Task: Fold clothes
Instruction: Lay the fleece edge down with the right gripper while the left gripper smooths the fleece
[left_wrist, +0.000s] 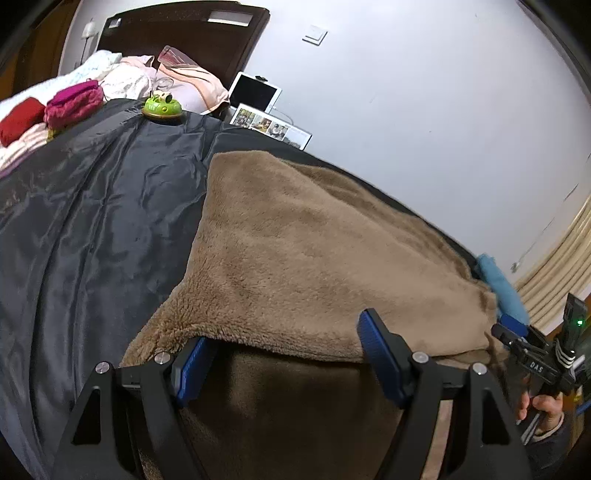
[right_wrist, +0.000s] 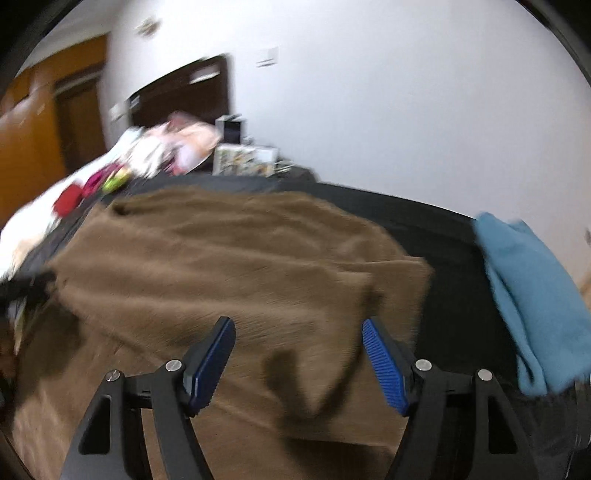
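**Brown fleece garment on the bed, both grippers spread**

In the left wrist view, the left gripper (left_wrist: 284, 354) filled the lower centre of the frame with its blue-padded fingers (left_wrist: 380, 362) set wide apart and nothing between them. A folded edge of the brown fleece garment (left_wrist: 303, 251) lay just past the fingertips. The garment rested on a dark satin sheet (left_wrist: 92, 221) covering the bed. At the lower right edge a hand (left_wrist: 546, 406) held the right gripper (right_wrist: 299, 354). In the blurred right wrist view that gripper's jaws also stood apart and empty above the fleece, which spanned the centre of the frame. A blue towel (right_wrist: 528, 295) lay at the right. A green toy (left_wrist: 162, 107) sat in the upper left.
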